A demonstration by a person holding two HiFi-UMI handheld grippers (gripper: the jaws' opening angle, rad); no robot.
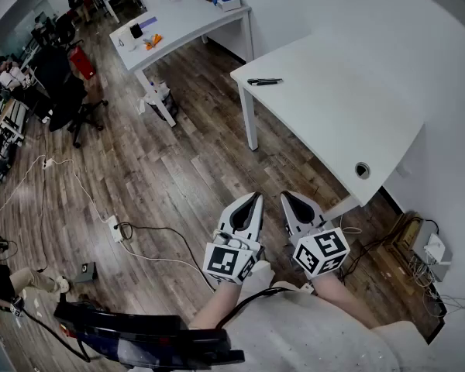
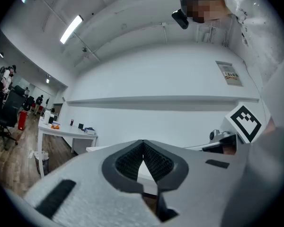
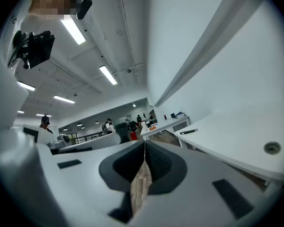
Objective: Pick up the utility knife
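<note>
Head view first: the utility knife (image 1: 264, 81) is a slim, dark, straight bar lying flat near the far corner of the white table (image 1: 349, 130), close to the edge above a table leg. My left gripper (image 1: 256, 197) and right gripper (image 1: 285, 196) sit side by side low in the picture, over the wood floor (image 1: 163, 169) and short of the table's near edge. The knife is well apart from both, up ahead and slightly to the right. Over to the left gripper view: the jaws are clenched tip to tip with nothing between them, and I see the left gripper (image 2: 143, 143) aimed at a white wall, with the right gripper's marker cube (image 2: 246, 122) off to the side; I can't make out the knife here. Now the right gripper view: the right gripper (image 3: 144, 145) is also clenched and empty, jaws pressed together. The knife (image 3: 195, 132) shows as a thin dark sliver on the table (image 3: 246, 136), ahead and to the right of the jaw tips, far from them.
</note>
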